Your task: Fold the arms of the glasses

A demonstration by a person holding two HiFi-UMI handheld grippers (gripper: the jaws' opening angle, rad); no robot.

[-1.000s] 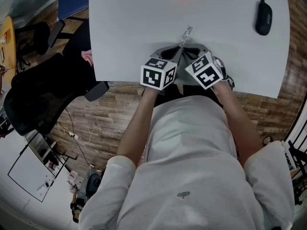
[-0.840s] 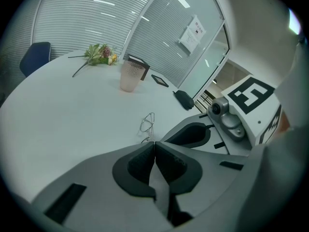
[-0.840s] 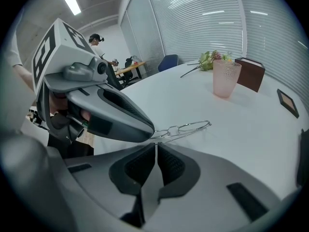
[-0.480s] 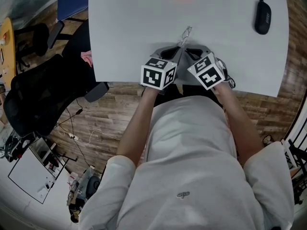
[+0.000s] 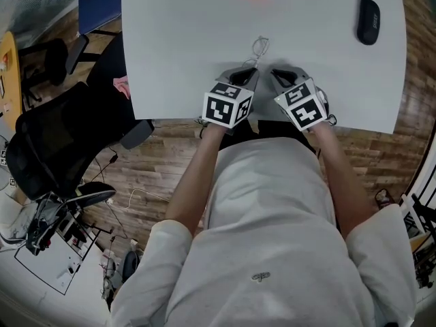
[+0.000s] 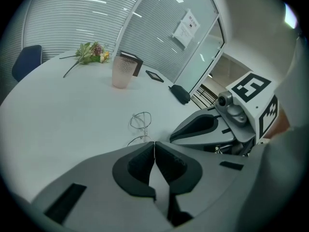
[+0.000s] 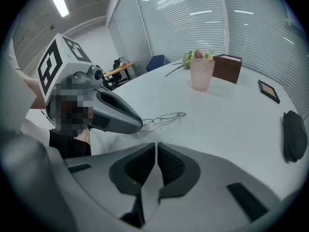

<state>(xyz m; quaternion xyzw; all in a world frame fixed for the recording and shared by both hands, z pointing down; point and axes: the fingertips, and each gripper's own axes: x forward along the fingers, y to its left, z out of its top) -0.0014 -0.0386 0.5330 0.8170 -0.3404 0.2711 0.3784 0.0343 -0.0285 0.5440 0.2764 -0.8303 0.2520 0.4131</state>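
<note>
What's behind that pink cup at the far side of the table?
Behind the translucent pink cup are a small bunch of flowers and a dark brown box. The cup covers part of each, so anything lying directly behind it cannot be seen.

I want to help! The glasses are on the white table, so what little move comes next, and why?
Probably move the right gripper over to the glasses. It is shut and empty, apart from them, while the left gripper seems to pinch one arm's end, steadying them for folding.
</note>
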